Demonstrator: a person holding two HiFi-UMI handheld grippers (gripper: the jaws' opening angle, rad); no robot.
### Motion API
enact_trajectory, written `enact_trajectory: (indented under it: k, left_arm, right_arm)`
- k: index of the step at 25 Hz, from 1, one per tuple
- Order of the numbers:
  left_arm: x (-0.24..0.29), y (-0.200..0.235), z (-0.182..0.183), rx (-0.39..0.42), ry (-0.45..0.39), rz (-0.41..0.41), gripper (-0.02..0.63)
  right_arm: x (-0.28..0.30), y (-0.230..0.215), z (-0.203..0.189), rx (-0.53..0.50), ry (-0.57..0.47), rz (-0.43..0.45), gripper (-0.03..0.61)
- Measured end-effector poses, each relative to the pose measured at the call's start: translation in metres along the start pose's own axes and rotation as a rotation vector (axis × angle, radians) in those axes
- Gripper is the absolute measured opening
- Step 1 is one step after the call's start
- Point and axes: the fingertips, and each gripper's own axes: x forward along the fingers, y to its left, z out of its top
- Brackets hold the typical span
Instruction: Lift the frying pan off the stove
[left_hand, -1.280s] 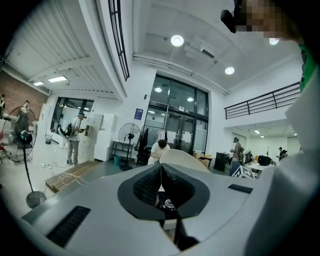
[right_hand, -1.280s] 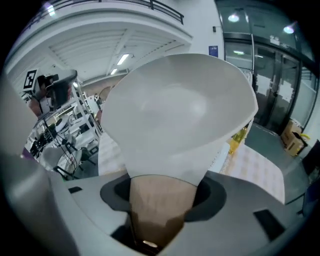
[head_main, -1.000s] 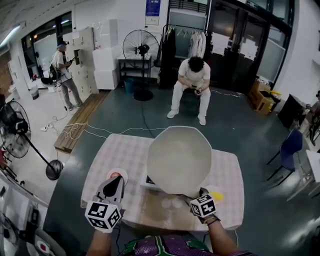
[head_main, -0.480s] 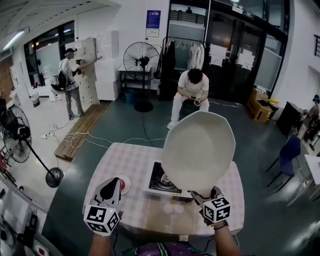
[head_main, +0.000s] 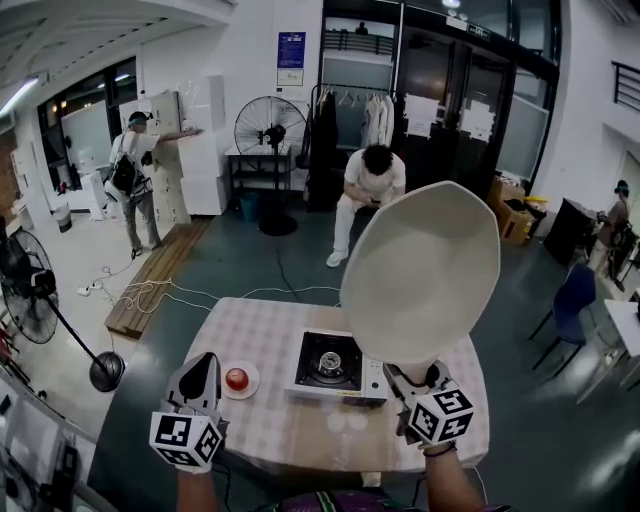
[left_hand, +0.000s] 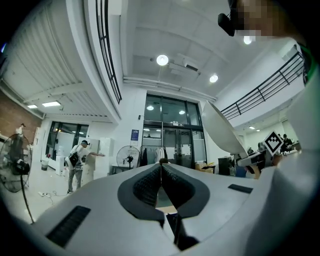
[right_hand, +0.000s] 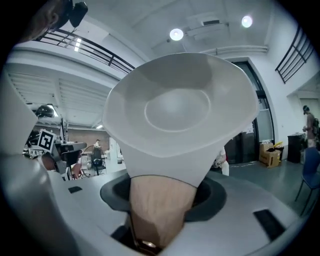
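Note:
A white frying pan (head_main: 422, 272) with a wooden handle (right_hand: 159, 210) is raised high, its bowl tipped up toward me, well above the portable gas stove (head_main: 330, 366) on the checked table (head_main: 260, 330). My right gripper (head_main: 418, 384) is shut on the handle; in the right gripper view the pan's bowl (right_hand: 177, 107) fills the middle. My left gripper (head_main: 200, 384) hangs at the table's near left, jaws pressed together with nothing between them. In the left gripper view its pads (left_hand: 161, 182) meet and the pan (left_hand: 221, 131) shows at the right.
A small white plate with a red thing on it (head_main: 238, 380) lies left of the stove. A person sits on a seat (head_main: 366, 190) beyond the table, another stands at the lockers (head_main: 135, 175). Standing fans (head_main: 268, 130) stand at the back and at the left (head_main: 25, 290).
The pan has risen off the stove and tilted up to the right, uncovering the burner. My right gripper rose with it. The left gripper drew back toward me.

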Motion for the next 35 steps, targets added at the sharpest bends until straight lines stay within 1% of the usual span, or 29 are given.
enact_trajectory:
  k: [6,8,13,19,23,24,30,35]
  left_arm:
    - [-0.001,-0.005,-0.001,-0.001,-0.01,-0.013,0.023]
    - [0.0,-0.005,-0.001,-0.007,-0.01,-0.012,0.023]
    - [0.001,-0.009,-0.007,-0.03,-0.009,-0.023,0.023]
    - [-0.003,-0.011,-0.008,-0.039,-0.005,-0.028,0.023]
    - [-0.004,-0.011,-0.011,-0.098,-0.013,-0.046,0.023]
    - [-0.005,-0.01,-0.012,-0.103,-0.014,-0.049,0.023]
    - [-0.009,-0.007,-0.008,-0.093,-0.013,-0.032,0.023]
    - [-0.011,-0.003,-0.007,-0.101,-0.015,-0.03,0.023]
  right_arm:
    - [-0.011,-0.007,0.016,-0.017,-0.04,-0.06,0.245]
    - [-0.013,-0.007,0.023,-0.02,-0.051,-0.068,0.245]
    - [-0.014,-0.007,0.03,-0.03,-0.071,-0.059,0.245]
    - [-0.012,0.004,0.038,-0.072,-0.081,-0.048,0.244]
    - [-0.006,0.008,0.034,-0.098,-0.062,-0.049,0.244]
    - [-0.005,0.01,0.032,-0.098,-0.056,-0.045,0.244]
    - [-0.005,0.016,0.033,-0.086,-0.045,-0.023,0.244]
    - [-0.006,0.015,0.036,-0.08,-0.057,-0.033,0.244]
